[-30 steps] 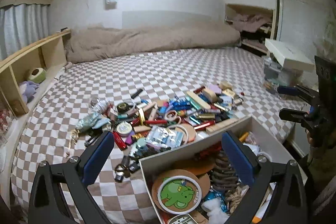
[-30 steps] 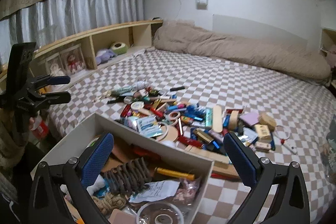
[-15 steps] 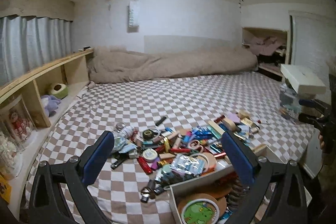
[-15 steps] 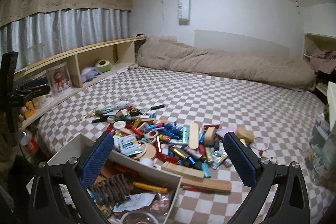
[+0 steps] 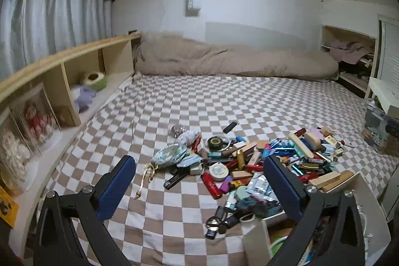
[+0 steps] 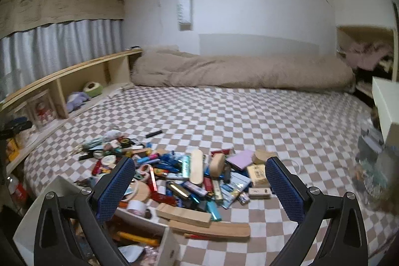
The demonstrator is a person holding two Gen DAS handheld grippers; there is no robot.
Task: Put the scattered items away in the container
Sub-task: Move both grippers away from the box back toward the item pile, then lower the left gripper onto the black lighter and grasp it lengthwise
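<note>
Left gripper (image 5: 199, 187) spread wide, gripping nothing, above the checkered bed (image 5: 224, 101). Right gripper (image 6: 199, 181) likewise wide apart and bare. Pile (image 5: 261, 161) heaped ahead, between and beyond the left fingers, mostly toward the right one. Box (image 6: 49, 193) low under the right gripper's left finger (image 6: 113, 188), partly filled.

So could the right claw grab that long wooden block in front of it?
Probably yes. The right claw is open and empty, and the wooden block lies on the near edge of the pile with nothing on top of it.
</note>
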